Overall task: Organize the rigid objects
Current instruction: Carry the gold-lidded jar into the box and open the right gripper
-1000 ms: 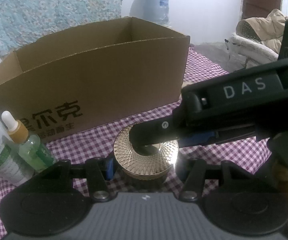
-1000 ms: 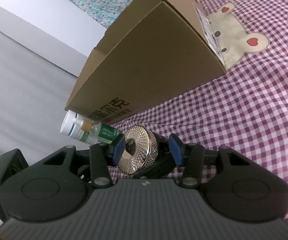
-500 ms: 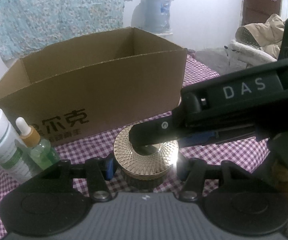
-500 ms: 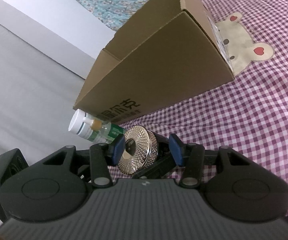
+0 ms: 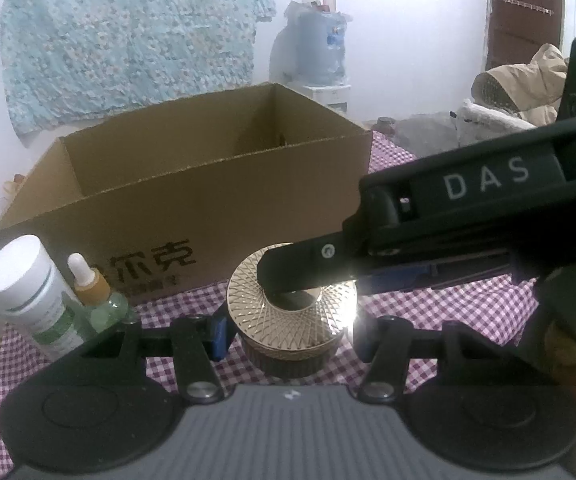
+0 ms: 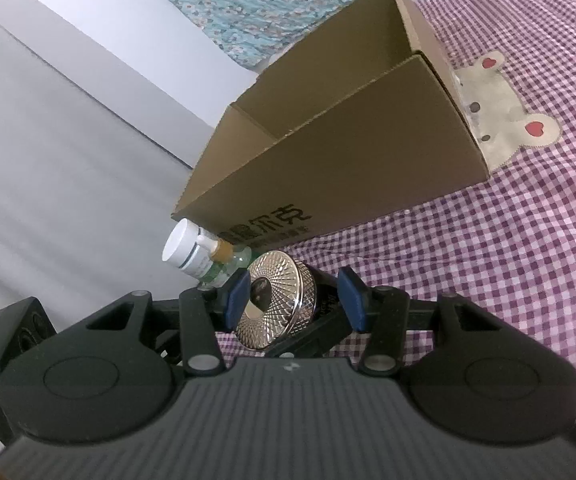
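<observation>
I have the gold-lidded jar [image 5: 292, 316] clamped from two sides; my left gripper [image 5: 288, 330] presses its fingers [image 5: 219, 334] on the dark body, and my right gripper [image 6: 294, 300] reaches in across it, its fingers [image 6: 235, 298] closed on the patterned lid and base. Over the last second the jar has come up off the purple checked cloth [image 6: 508, 264]; the cardboard box [image 5: 216, 184] sits lower in my left view now, so more of its inside shows. That means the lift is under way, and I judge the next part is to carry the jar over the near wall and set it down inside; the rim needs clearing first. The white bottle [image 5: 28, 292] and the dropper bottle [image 5: 96, 296] stand together by the box's near left corner, waiting their turn.
</observation>
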A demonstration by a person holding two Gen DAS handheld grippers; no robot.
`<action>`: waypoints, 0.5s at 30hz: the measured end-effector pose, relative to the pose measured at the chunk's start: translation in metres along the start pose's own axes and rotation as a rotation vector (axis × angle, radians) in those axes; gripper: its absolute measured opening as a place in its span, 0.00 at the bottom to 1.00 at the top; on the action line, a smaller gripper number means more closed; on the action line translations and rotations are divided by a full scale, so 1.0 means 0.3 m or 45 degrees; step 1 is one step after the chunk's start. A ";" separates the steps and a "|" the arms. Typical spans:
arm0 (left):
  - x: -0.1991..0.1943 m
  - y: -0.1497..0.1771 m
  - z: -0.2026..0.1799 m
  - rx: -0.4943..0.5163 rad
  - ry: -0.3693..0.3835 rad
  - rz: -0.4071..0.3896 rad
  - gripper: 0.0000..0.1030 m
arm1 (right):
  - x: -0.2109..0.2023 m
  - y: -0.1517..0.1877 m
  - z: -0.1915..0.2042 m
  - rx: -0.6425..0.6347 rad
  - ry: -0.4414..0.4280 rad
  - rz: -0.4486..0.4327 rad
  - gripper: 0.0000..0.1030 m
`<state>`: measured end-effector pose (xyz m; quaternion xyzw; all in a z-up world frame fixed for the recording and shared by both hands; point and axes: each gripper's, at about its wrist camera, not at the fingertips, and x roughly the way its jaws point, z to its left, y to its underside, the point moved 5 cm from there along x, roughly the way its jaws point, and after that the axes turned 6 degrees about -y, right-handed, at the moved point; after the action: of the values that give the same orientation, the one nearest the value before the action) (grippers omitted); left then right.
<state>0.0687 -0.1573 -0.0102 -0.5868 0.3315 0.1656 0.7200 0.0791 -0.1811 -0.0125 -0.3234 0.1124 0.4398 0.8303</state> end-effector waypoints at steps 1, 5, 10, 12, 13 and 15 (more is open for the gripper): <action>-0.006 -0.002 0.002 -0.002 -0.002 -0.006 0.55 | -0.003 -0.001 0.008 -0.007 0.000 -0.001 0.47; -0.036 -0.007 0.005 -0.009 -0.008 -0.026 0.55 | -0.010 -0.005 0.035 -0.031 -0.002 -0.005 0.47; -0.069 -0.023 0.017 -0.016 -0.017 -0.056 0.55 | -0.019 -0.015 0.080 -0.071 -0.002 -0.011 0.47; -0.083 -0.039 0.019 -0.015 -0.022 -0.072 0.55 | -0.024 -0.026 0.101 -0.088 -0.004 -0.015 0.47; -0.092 -0.054 0.024 -0.013 -0.026 -0.084 0.55 | -0.028 -0.038 0.115 -0.100 -0.007 -0.018 0.47; -0.105 -0.087 0.032 -0.006 -0.031 -0.105 0.55 | -0.030 -0.061 0.146 -0.124 -0.010 -0.027 0.47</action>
<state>0.0649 -0.1499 0.0311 -0.5997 0.2980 0.1438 0.7286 0.0844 -0.1666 0.0332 -0.3628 0.0842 0.4373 0.8185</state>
